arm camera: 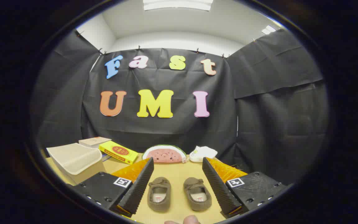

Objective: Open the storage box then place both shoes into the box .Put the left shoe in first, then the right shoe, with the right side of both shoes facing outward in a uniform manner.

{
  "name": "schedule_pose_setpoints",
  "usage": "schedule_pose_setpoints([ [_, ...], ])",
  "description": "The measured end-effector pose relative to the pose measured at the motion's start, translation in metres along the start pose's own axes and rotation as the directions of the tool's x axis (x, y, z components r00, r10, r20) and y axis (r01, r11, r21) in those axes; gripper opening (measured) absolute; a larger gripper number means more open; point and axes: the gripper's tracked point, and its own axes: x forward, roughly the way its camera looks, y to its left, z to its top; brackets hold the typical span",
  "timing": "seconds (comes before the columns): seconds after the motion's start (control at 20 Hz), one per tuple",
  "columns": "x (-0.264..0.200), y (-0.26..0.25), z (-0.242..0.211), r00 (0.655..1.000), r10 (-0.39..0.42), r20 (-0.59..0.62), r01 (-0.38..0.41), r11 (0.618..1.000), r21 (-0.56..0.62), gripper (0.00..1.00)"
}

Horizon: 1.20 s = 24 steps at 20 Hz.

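Two small brown slipper shoes lie side by side on the wooden table, toes pointing away: the left one and the right one. Both sit between the fingers of my gripper, which is open wide and touches neither shoe. The storage box, a pale translucent container with its lid on, stands beyond the left finger at the table's far left.
Behind the box lie a beige book and a yellow book. A watermelon-slice plush and a small white shoe-shaped item rest at the table's back edge. A fingertip shows just below the shoes.
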Motion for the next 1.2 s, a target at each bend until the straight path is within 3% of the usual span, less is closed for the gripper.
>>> schedule_pose_setpoints([
  [1.2, 0.002, 0.034, -0.008, 0.999, 0.037, 0.007, -0.037, 0.999, -0.009, 0.95],
])
